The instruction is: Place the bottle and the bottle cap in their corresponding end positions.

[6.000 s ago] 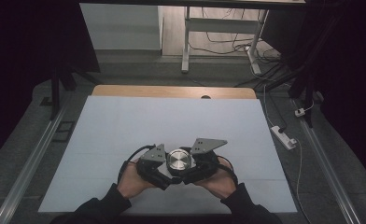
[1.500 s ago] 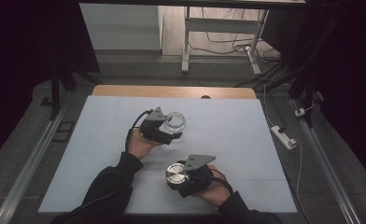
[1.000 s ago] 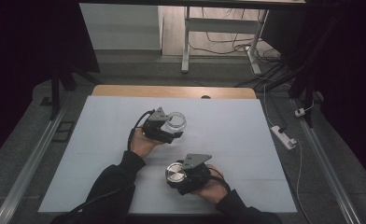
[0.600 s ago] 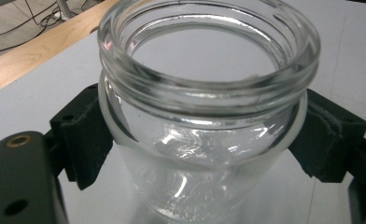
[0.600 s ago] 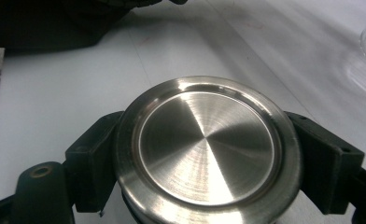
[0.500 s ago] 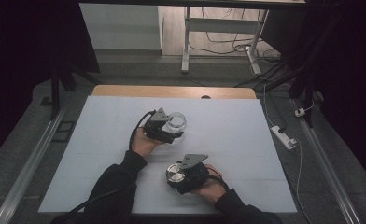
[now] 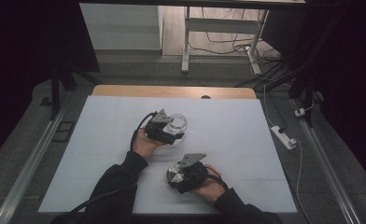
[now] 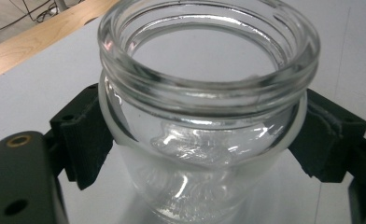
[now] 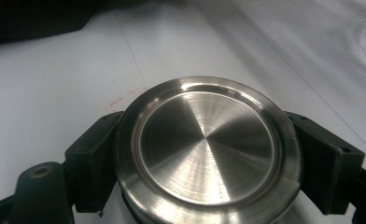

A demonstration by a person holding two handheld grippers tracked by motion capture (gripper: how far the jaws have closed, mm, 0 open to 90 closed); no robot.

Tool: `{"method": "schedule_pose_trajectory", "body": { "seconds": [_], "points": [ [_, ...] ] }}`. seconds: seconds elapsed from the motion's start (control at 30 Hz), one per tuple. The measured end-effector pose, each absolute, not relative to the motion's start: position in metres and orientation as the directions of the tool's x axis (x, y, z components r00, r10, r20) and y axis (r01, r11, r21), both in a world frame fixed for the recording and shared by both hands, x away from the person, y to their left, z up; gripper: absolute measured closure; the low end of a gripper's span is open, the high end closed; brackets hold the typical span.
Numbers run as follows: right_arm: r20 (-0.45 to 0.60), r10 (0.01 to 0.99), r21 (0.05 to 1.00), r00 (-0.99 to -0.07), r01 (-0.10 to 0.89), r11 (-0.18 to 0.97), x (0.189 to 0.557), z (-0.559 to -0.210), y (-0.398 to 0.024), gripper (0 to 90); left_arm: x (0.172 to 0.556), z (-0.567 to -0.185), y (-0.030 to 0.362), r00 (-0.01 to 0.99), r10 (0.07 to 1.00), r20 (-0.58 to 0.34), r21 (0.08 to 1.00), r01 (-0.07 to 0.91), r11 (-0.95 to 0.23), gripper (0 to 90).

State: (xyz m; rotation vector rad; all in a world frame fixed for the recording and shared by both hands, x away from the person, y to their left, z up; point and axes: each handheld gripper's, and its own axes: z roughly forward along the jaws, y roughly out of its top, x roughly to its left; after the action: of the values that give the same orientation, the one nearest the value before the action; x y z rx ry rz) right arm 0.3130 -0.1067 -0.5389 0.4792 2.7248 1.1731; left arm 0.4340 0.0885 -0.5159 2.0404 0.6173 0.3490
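High view gives me the layout: the wide white table mat (image 7: 246,140), then the clear round glass jar (image 7: 177,123) clamped in my left gripper (image 7: 172,135) near the middle, and the round brushed-steel lid (image 7: 174,173) clamped in my right gripper (image 7: 177,179) closer to the near edge, the two well apart. As I read it, the step in hand is parting lid from jar and setting each down, so I want to lower both until they sit flat on the mat before I ease the jaws, and keep the lid level so it does not roll. In the left gripper view the jar (image 8: 209,107) stands upright, open-mouthed, with a threaded rim, thick transparent walls and nothing inside that I can make out; black pads (image 8: 85,135) press just below its neck on both sides. In the right gripper view the lid (image 9: 207,149) shows a raised rim and a radial sheen, pinched across its edge.
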Motion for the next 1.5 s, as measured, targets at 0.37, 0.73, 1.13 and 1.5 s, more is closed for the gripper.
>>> {"method": "schedule_pose_trajectory", "body": {
  "seconds": [0.37, 0.73, 1.13, 1.5],
  "points": [
    [-0.003, 0.331, 0.715, -0.943, 0.230, 0.660, 0.312, -0.539, -0.106, 17.7, 0.435, -0.521, 0.088, 0.839, 0.543, -0.023, 0.851, 0.302, -0.429, 16.0],
    [0.036, 0.340, 0.710, -0.940, 0.263, 0.653, 0.315, -0.538, -0.106, 15.4, 0.433, -0.521, 0.089, 0.838, 0.546, -0.016, 0.847, 0.301, -0.437, 15.5],
    [0.084, 0.377, 0.720, -0.922, 0.318, 0.617, 0.317, -0.534, -0.107, 7.5, 0.432, -0.519, 0.085, 0.828, 0.560, -0.038, 0.814, 0.350, -0.463, 8.9],
    [0.094, 0.387, 0.736, -0.917, 0.326, 0.593, 0.317, -0.529, -0.109, 5.3, 0.427, -0.514, 0.096, 0.828, 0.556, -0.078, 0.793, 0.389, -0.469, 3.7]
  ]
}}
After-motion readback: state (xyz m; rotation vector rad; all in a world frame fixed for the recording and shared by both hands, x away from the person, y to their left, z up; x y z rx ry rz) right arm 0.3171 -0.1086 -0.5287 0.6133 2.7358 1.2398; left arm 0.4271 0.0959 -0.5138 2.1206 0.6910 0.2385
